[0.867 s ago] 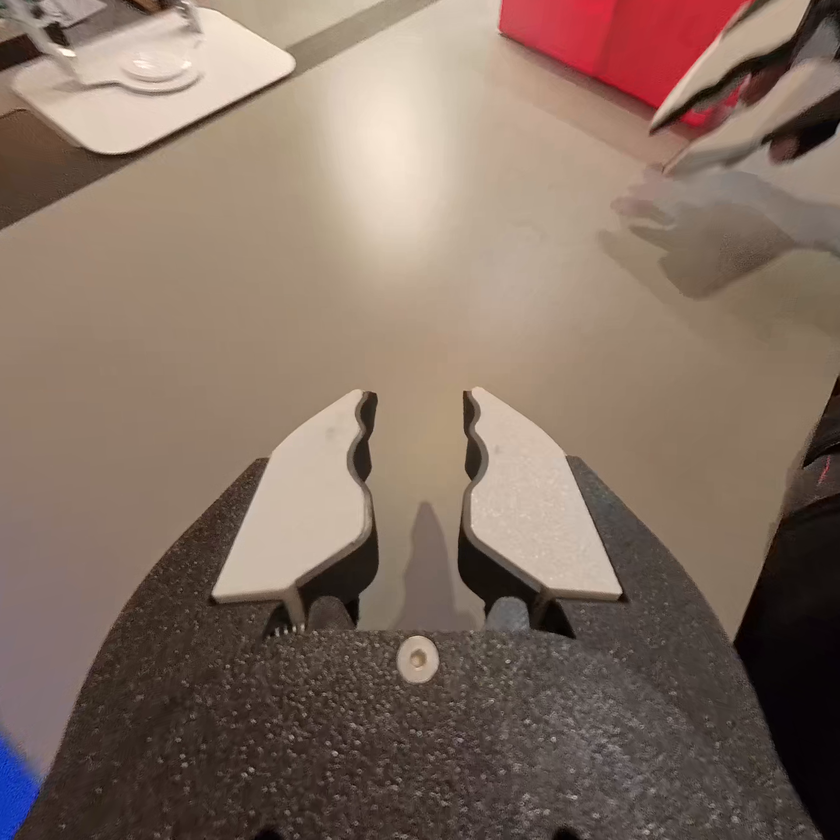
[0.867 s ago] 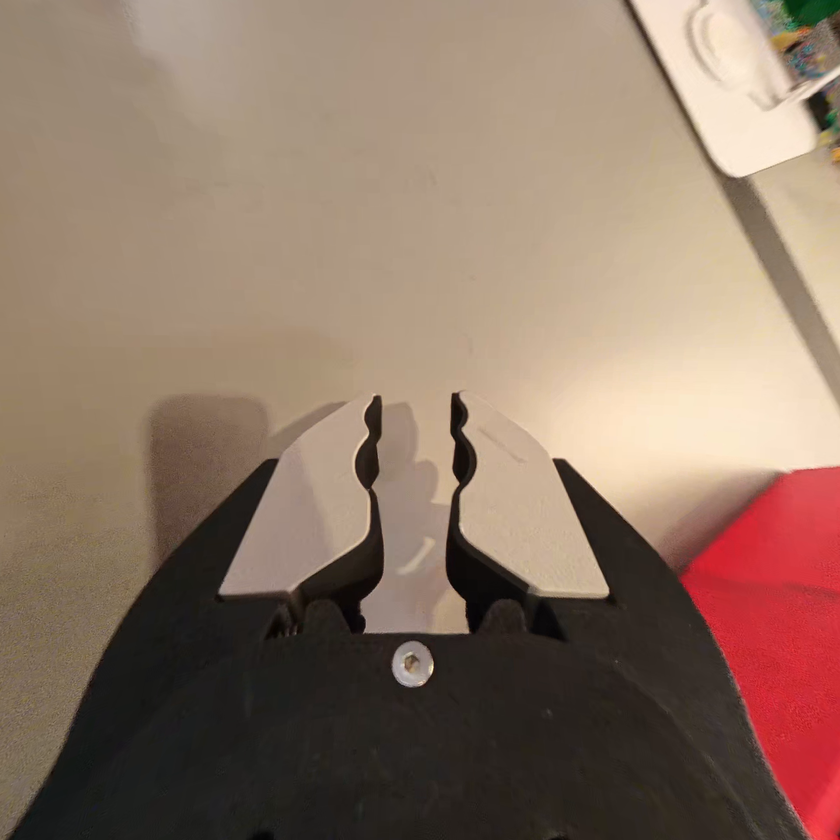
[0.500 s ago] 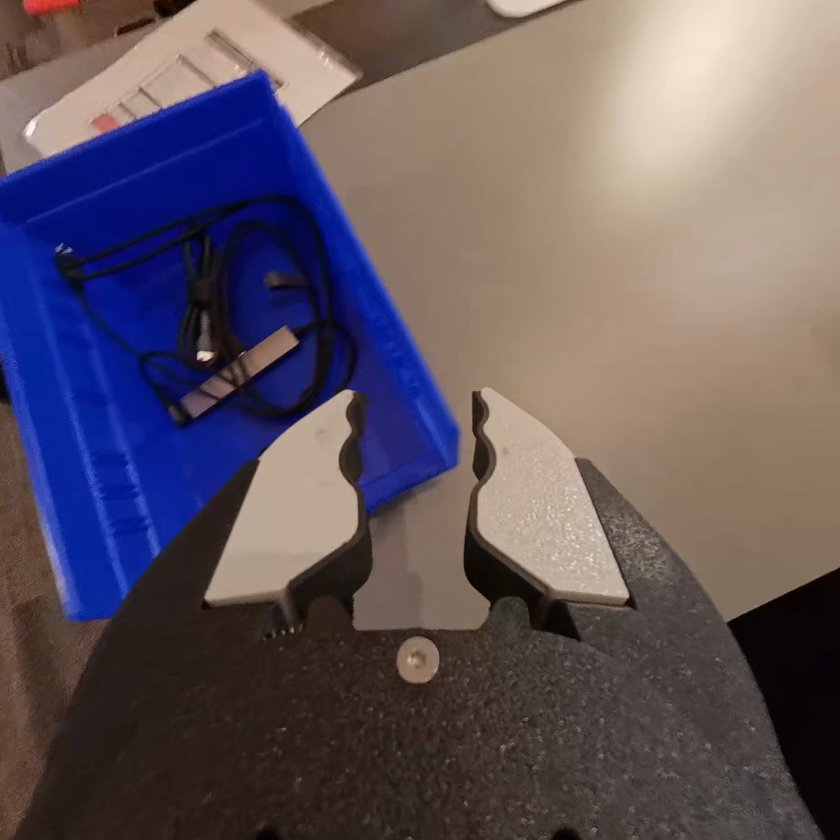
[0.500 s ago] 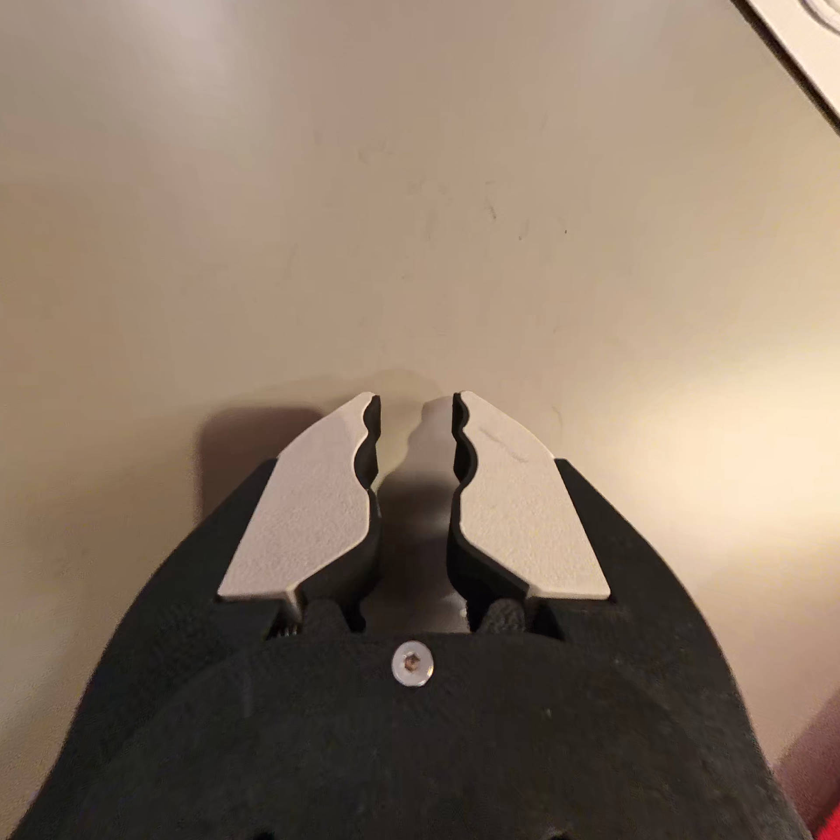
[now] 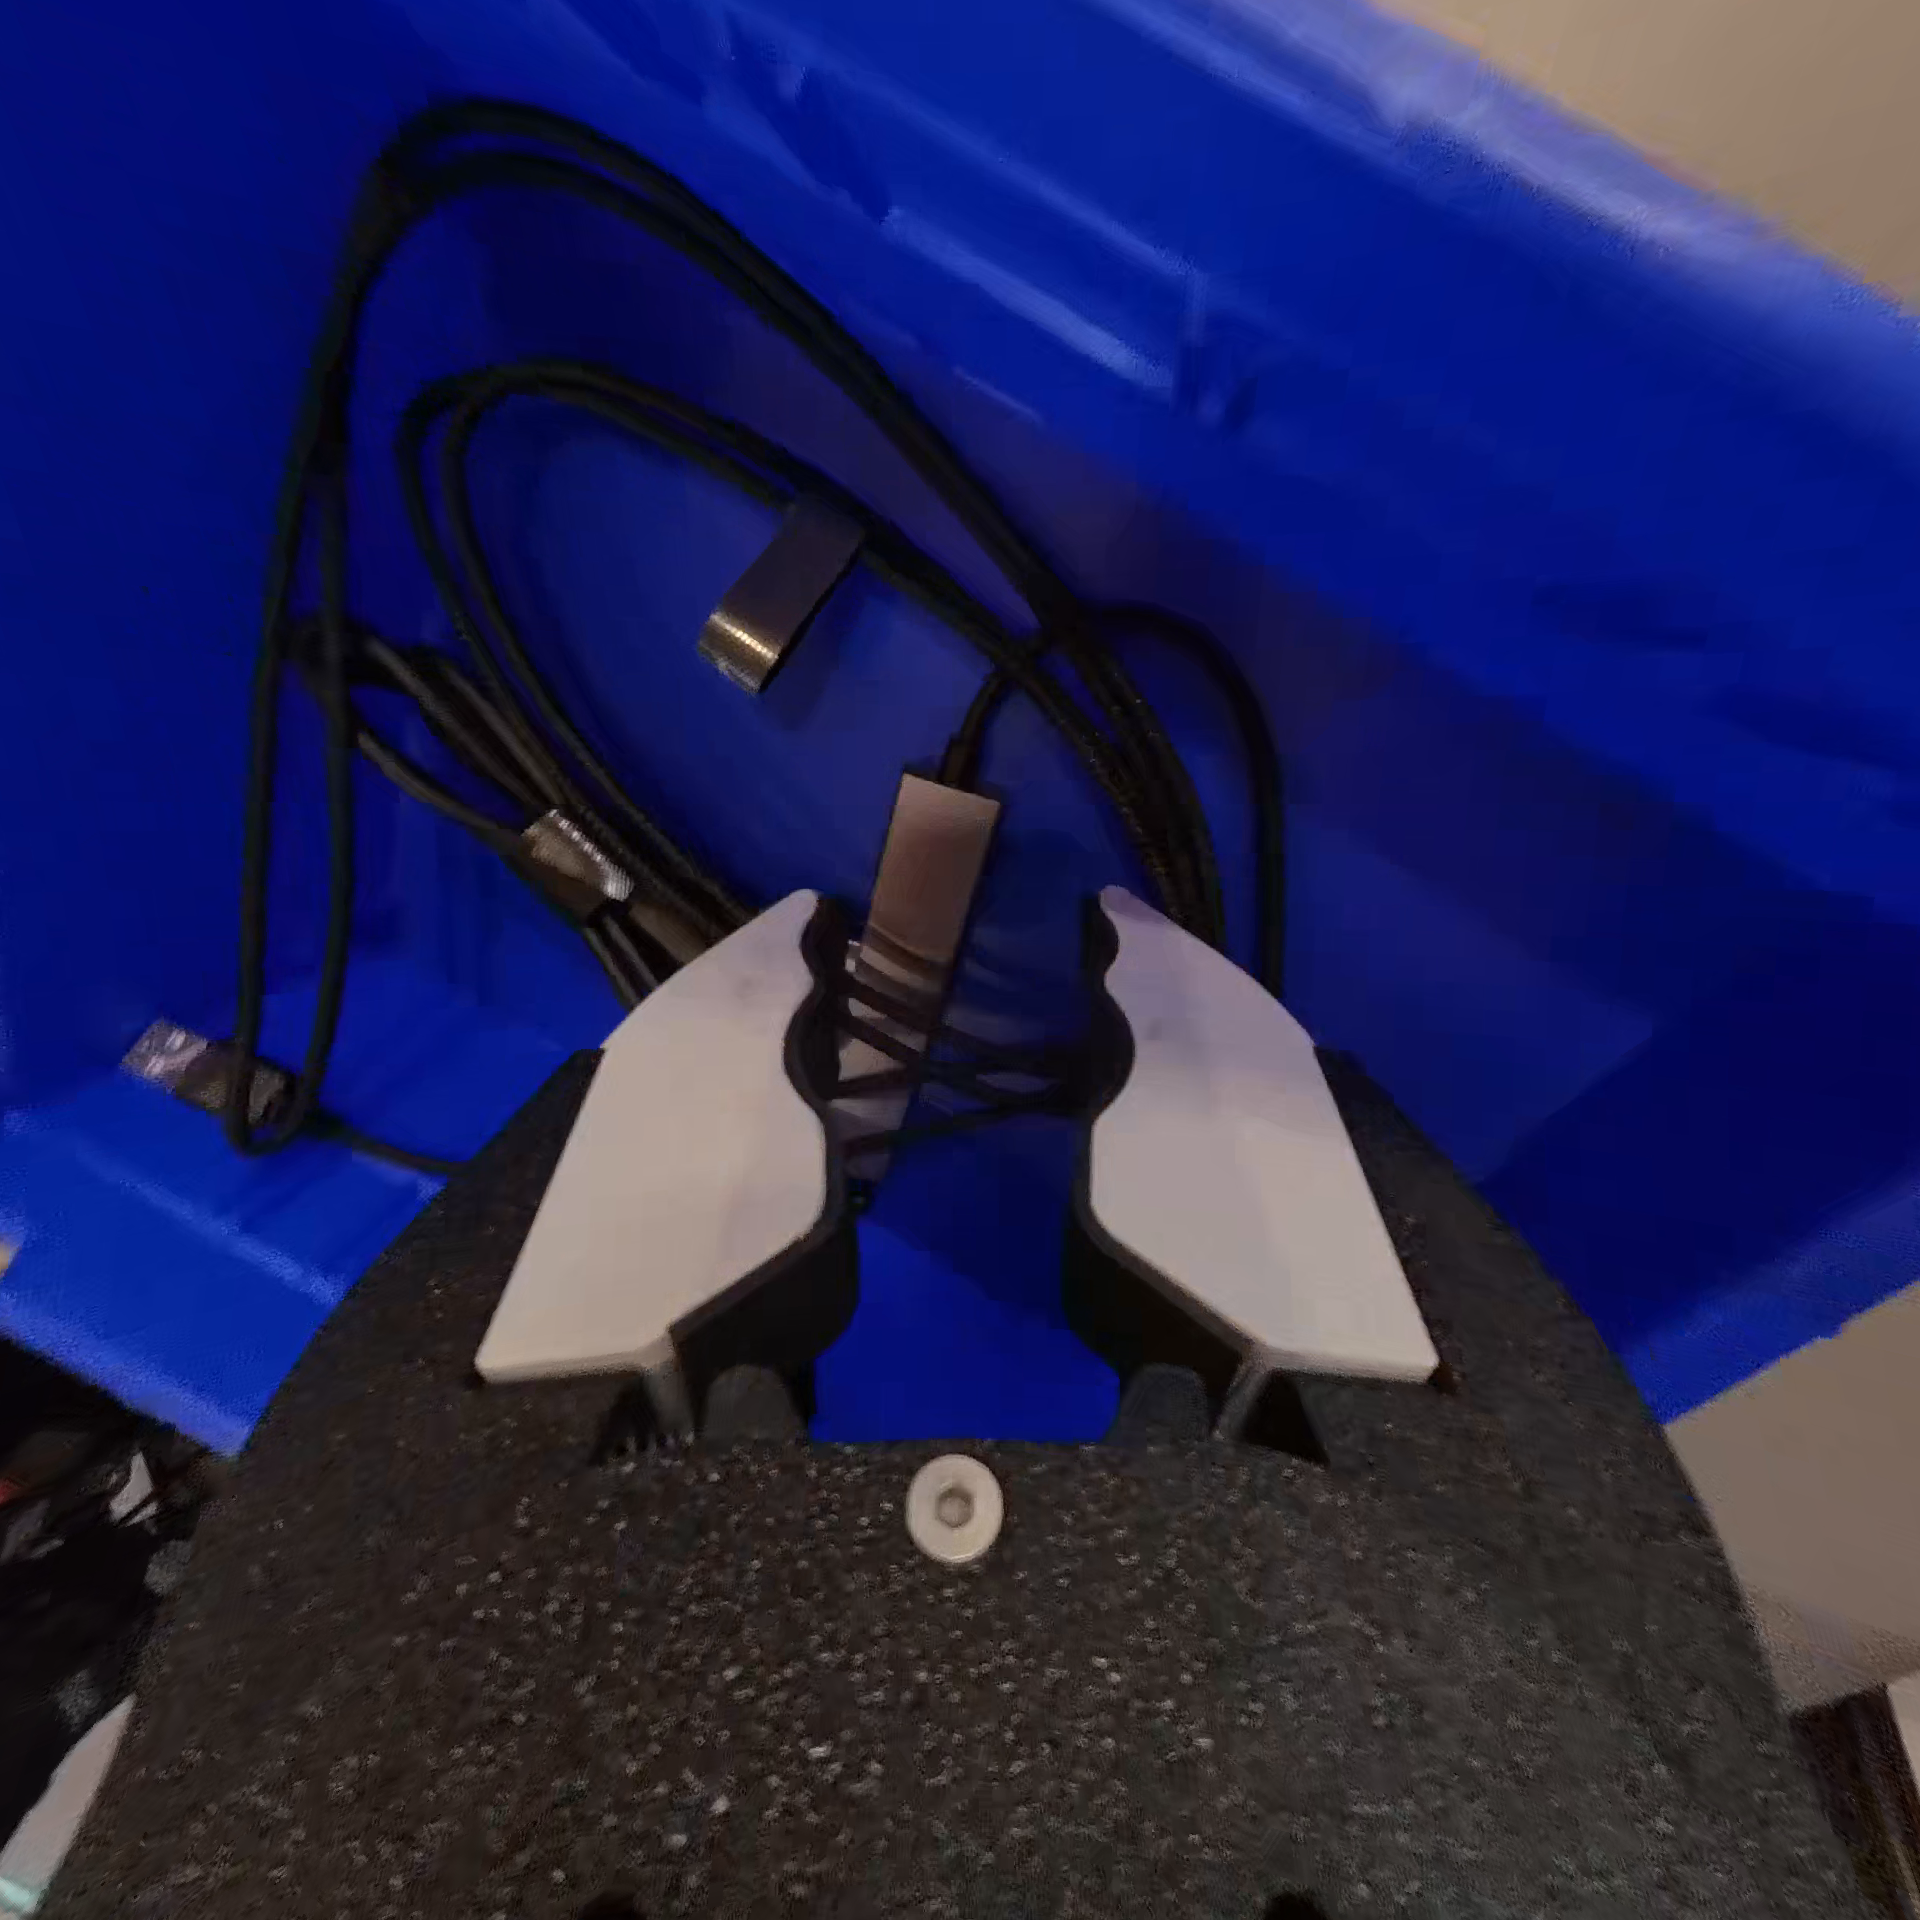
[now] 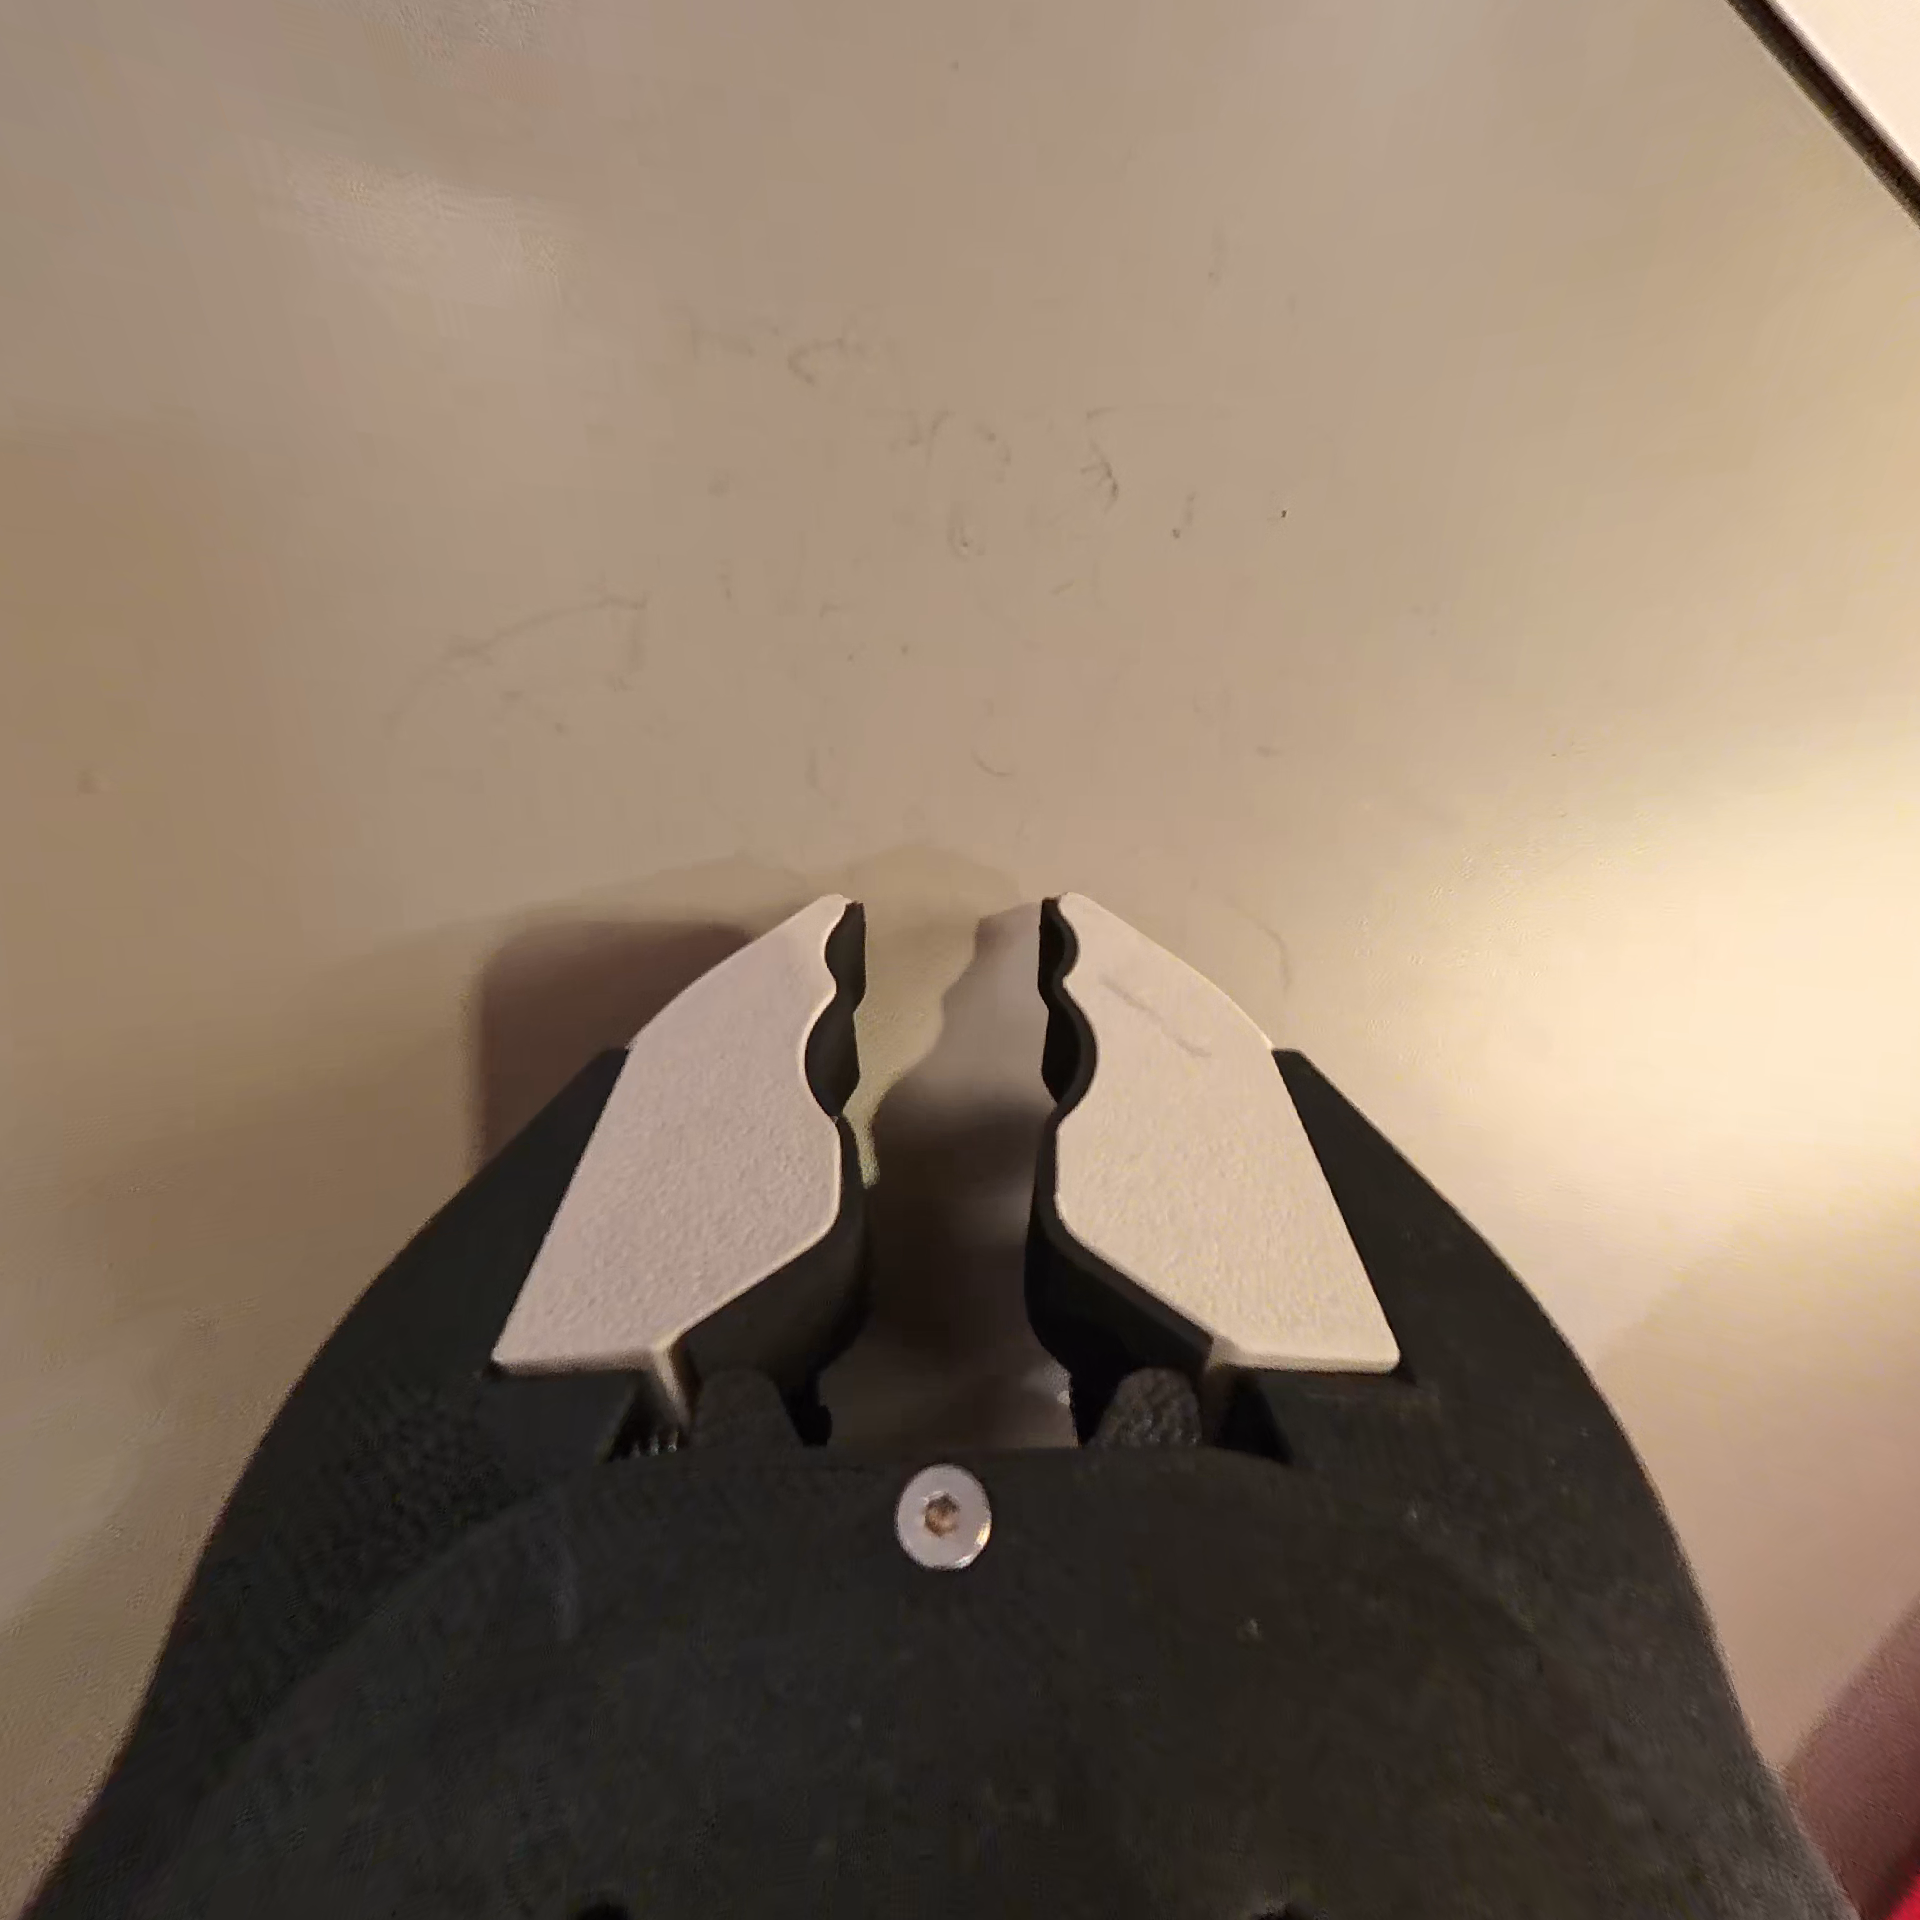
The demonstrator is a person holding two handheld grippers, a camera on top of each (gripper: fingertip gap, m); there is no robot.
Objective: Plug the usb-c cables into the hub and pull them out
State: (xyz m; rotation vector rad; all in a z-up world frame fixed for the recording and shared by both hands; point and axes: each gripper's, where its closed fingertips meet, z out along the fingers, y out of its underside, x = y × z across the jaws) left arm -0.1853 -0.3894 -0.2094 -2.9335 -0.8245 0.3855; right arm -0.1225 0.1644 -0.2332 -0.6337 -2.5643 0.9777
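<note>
In the left wrist view a slim grey hub (image 5: 932,873) lies on the floor of a blue bin (image 5: 1403,540), tangled with black braided cables (image 5: 343,540). A grey plug (image 5: 774,597) and a metal-tipped connector (image 5: 577,857) lie loose among them. My left gripper (image 5: 951,920) is open inside the bin, its fingers on either side of the hub's near end, which cable strands cross. My right gripper (image 6: 951,920) is open and empty, low over the bare beige table (image 6: 935,468).
The bin's far wall (image 5: 1558,343) rises to the right of the cables, with beige table (image 5: 1766,135) beyond it. A white tray corner (image 6: 1870,73) shows at the top right of the right wrist view. A red object's edge (image 6: 1870,1756) sits at the bottom right.
My left gripper has swung left from the bare table, then down into the blue bin, and its fingers now straddle the hub. My right gripper has dropped closer to the table.
</note>
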